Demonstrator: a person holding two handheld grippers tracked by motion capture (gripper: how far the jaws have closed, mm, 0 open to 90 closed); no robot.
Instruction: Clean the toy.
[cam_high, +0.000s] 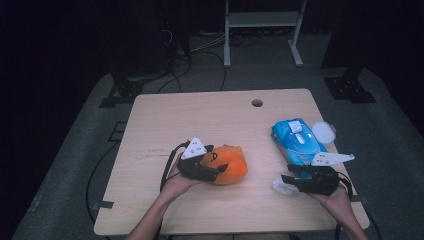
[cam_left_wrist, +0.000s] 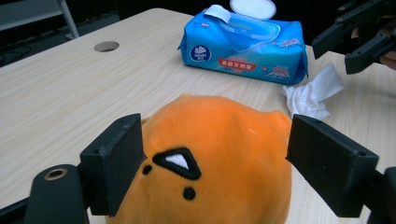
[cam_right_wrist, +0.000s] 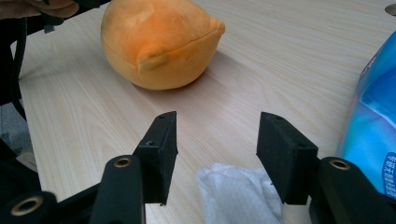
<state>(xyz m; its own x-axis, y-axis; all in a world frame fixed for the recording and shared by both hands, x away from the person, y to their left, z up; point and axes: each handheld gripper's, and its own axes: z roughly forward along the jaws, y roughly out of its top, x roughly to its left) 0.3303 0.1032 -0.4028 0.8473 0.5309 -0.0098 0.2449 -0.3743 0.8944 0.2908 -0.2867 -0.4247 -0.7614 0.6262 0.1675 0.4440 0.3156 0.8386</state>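
Note:
An orange plush toy (cam_high: 229, 164) with a black-and-white face lies on the wooden table (cam_high: 200, 115). My left gripper (cam_high: 216, 166) reaches over it from the left. In the left gripper view the toy (cam_left_wrist: 219, 140) sits between the wide-apart jaws of that gripper (cam_left_wrist: 219, 161); the right pad stands clear of it. A crumpled white wipe (cam_high: 283, 187) lies at the tips of my right gripper (cam_high: 289, 179). In the right gripper view the wipe (cam_right_wrist: 236, 196) rests on the table low between the open jaws of that gripper (cam_right_wrist: 215, 144), unpinched, with the toy (cam_right_wrist: 159, 42) beyond.
A blue pack of wet wipes (cam_high: 297, 142) with its white lid (cam_high: 324, 132) flipped open lies near the table's right edge, just beyond my right gripper. A cable hole (cam_high: 257, 103) is at the table's far side. Dark floor, cables and a stand's legs lie past the table.

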